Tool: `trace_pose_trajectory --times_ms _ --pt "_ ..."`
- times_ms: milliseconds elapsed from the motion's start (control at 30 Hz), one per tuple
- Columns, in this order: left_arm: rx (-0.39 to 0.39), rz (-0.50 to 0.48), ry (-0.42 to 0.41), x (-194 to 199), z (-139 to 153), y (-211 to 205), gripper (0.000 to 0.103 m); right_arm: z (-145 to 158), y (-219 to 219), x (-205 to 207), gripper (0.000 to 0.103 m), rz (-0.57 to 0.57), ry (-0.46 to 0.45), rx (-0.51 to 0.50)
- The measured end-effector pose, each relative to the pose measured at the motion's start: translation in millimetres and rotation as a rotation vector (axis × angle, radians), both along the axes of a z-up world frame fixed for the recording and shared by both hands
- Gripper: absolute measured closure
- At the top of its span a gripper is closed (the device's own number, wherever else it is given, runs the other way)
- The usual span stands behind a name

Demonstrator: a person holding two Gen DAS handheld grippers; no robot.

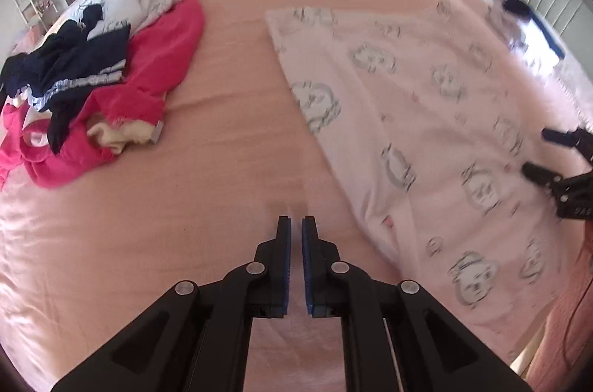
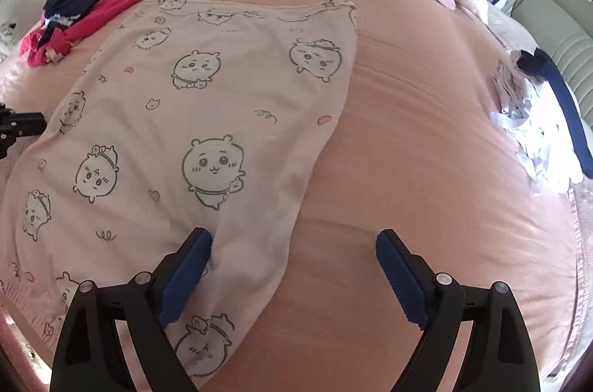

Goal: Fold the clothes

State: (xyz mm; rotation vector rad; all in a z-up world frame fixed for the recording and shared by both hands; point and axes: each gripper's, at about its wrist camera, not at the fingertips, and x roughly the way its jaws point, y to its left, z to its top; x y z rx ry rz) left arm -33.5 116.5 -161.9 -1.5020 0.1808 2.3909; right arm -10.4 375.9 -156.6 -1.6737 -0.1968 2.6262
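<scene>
Now the right gripper (image 2: 292,243) hangs wide open and empty over the near right edge of the pink cartoon-print garment (image 2: 192,118) spread on the bed (image 2: 426,151), while the left gripper (image 1: 296,225), nearly shut on nothing, hovers beside it, so a fold seems next, needing a pinch of that edge.

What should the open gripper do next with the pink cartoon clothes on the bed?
Probably lower the right gripper and close its jaws on the near edge of the pink printed garment. Its jaws stand wide open with that edge lying between them, nothing gripped yet. The left gripper is shut and empty over the bare bedsheet.
</scene>
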Motion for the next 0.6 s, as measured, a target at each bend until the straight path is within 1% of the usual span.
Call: trace_pose_trajectory --times_ms 67,100,133,233,267,333,367,400,433,467,500,533,567,600 --pt "0.094 -0.071 0.017 2 5 17 0.097 9 -7 1 0.013 0.001 0.041 -0.026" --pt "0.126 -0.108 0.015 4 5 29 0.097 14 -14 0 0.013 0.018 0.057 -0.05" --pt "0.145 -0.145 0.012 6 4 41 0.097 17 -22 -1 0.013 0.037 0.068 -0.075" --pt "0.147 -0.251 -0.007 13 -3 66 0.095 24 -45 -4 0.013 0.097 0.074 -0.107" --pt "0.129 -0.276 -0.011 15 -5 72 0.092 24 -54 -5 0.013 0.116 0.073 -0.115" --pt "0.055 -0.305 -0.009 19 -9 77 0.087 20 -62 -2 0.013 0.155 0.059 -0.142" --pt "0.032 -0.307 -0.017 20 -10 77 0.086 16 -64 3 0.013 0.171 0.041 -0.133" --pt "0.017 -0.277 -0.032 18 -9 71 0.084 11 -68 9 0.013 0.183 0.02 -0.11" --pt "-0.009 -0.225 -0.041 15 -6 62 0.084 5 -71 14 0.013 0.195 -0.001 -0.087" --pt "-0.046 -0.179 -0.042 13 -4 52 0.084 2 -69 22 0.013 0.201 -0.016 -0.06" --pt "-0.1 -0.14 -0.036 13 -4 39 0.081 1 -62 29 0.013 0.192 -0.012 -0.054" --pt "-0.145 -0.094 -0.028 13 -5 25 0.045 1 -54 34 0.013 0.177 0.001 -0.063" --pt "-0.164 -0.043 -0.018 11 -5 13 0.03 2 -45 38 0.01 0.153 0.001 -0.074" --pt "-0.158 -0.006 -0.015 9 -3 3 0.03 2 -35 40 0.01 0.123 -0.008 -0.085"
